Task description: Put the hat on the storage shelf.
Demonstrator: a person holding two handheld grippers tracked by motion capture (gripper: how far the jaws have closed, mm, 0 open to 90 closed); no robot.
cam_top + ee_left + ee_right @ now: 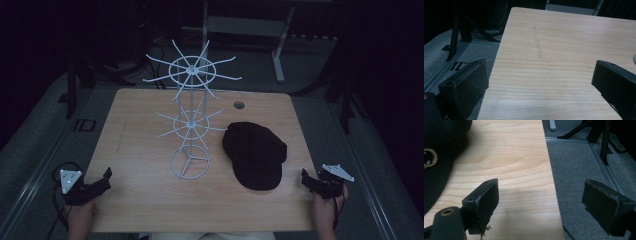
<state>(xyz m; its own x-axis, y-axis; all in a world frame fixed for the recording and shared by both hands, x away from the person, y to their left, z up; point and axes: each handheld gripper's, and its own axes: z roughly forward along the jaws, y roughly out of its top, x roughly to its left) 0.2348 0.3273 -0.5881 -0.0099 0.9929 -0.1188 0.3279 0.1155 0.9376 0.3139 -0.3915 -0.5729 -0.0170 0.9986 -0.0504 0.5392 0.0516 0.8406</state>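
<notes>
Dim surroundings and grey carpet frame the light wooden table (pixel 150 200) in the high view, where a white wire rack (pixel 190 120) with two tiers of radiating hooks stands near the middle and a black cap (pixel 255 155) lies flat just to its right, close to the rack's ring base but apart from it. You hold your left gripper (pixel 106 175) at the near left edge of the table and your right gripper (pixel 305 176) at the near right edge, both empty, so the work looks to be at its very start: nothing is grasped yet, and the likely aim is to hang the cap on one of the hooks. From the left gripper view, your jaws stand wide apart over bare tabletop (pixel 554 62) at its left edge, with the cap out of reach. From the right gripper view, your jaws are also spread wide, one over the wood and the other out past the table's edge above the carpet, and the cap (pixel 439 150) sits ahead and off to the side, near but not touching. Your next move probably calls for swinging the right gripper toward the cap and closing on its edge.
</notes>
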